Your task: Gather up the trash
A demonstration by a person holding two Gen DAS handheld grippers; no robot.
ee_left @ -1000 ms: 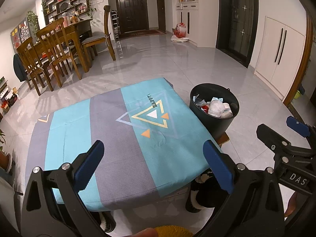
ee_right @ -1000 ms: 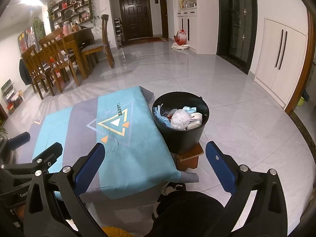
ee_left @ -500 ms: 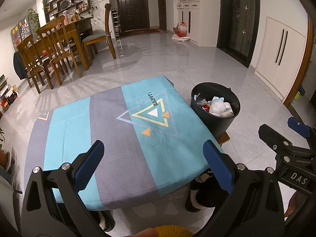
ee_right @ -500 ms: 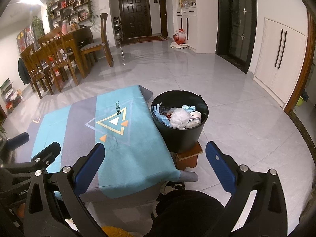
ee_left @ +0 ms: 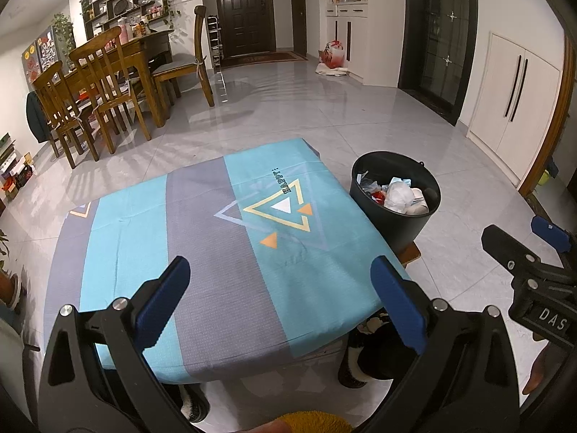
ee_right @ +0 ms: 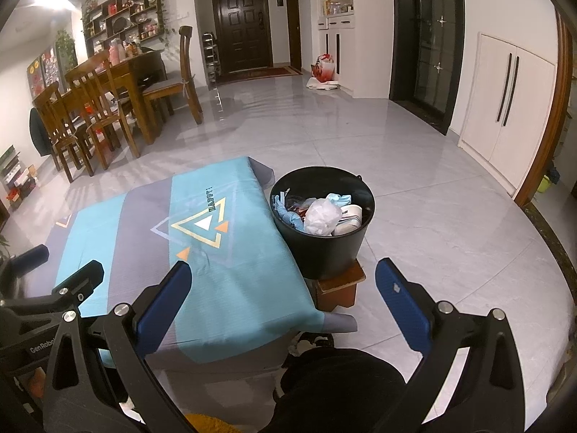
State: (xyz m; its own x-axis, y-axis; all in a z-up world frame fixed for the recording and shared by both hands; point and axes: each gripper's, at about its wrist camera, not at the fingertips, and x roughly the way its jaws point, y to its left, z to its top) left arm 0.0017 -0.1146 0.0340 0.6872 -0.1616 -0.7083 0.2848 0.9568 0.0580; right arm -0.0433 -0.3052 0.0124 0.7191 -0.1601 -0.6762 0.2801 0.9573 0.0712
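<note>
My left gripper sits low in the left wrist frame with its blue pads spread wide and nothing between them. It hangs over the near edge of the low table, which is covered by a cloth in teal and grey bands with a triangle print. My right gripper is spread just as wide and also empty, low in its own frame, over the table's near right corner, where the cloth drapes off the edge. Each tool also shows at the side of the other's view.

The cloth fills the middle of both frames and lies flat and bare. Its right edge runs just beside the black trash bin, which stands on a small wooden block at centre right. I cannot tell whether cloth and bin touch. The trash, crumpled white and pale blue pieces with some red, is heaped inside the bin, below its rim.

Right of the bin the grey tiled floor is open as far as the white cupboard doors at the right edge. Above the table, open floor reaches the dark door at top centre. A wooden dining table with chairs crowds the upper left, well apart from the low table. A dark shoe and trouser leg show at the bottom edge.
</note>
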